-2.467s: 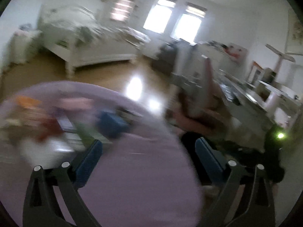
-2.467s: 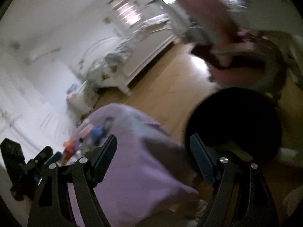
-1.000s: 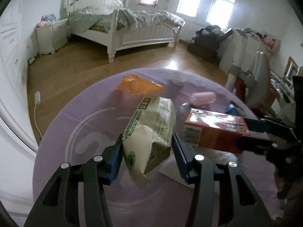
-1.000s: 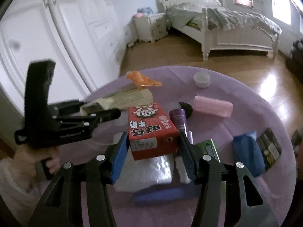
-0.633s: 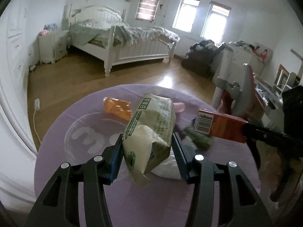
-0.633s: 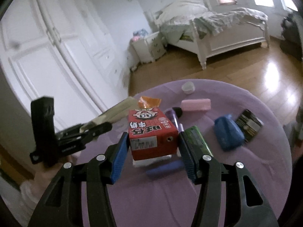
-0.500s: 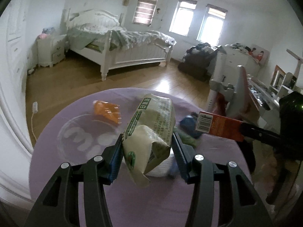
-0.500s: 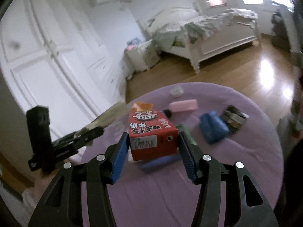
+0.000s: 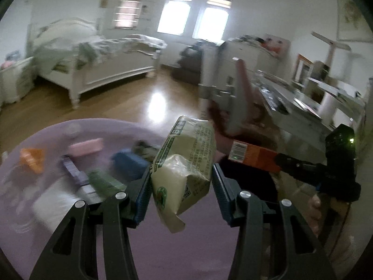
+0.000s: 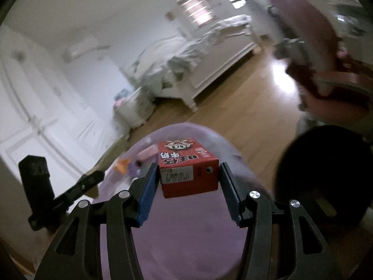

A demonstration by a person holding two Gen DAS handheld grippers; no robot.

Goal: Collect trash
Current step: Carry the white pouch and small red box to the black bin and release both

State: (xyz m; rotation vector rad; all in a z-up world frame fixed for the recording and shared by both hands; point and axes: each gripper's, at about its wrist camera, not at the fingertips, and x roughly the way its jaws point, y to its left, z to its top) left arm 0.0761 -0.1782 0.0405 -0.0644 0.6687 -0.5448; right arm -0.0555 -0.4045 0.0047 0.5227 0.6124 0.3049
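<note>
Daylight enters through two tall bright windows [image 9: 194, 15] at the back wall, blown out to white, and throws a strong glare patch on the glossy wooden floor [image 9: 158, 106]; the room is otherwise softly and rather dimly lit. Both fisheye views bend straight lines toward the dark round rim, and motion blur smears the white-framed bed [image 10: 205, 53], the far furniture and the small items on the round lilac tabletop [image 9: 42, 212]. Only the crumpled pale green and cream packet [image 9: 186, 172] and the red printed carton [image 10: 187, 171] close to the lenses read sharp.
</note>
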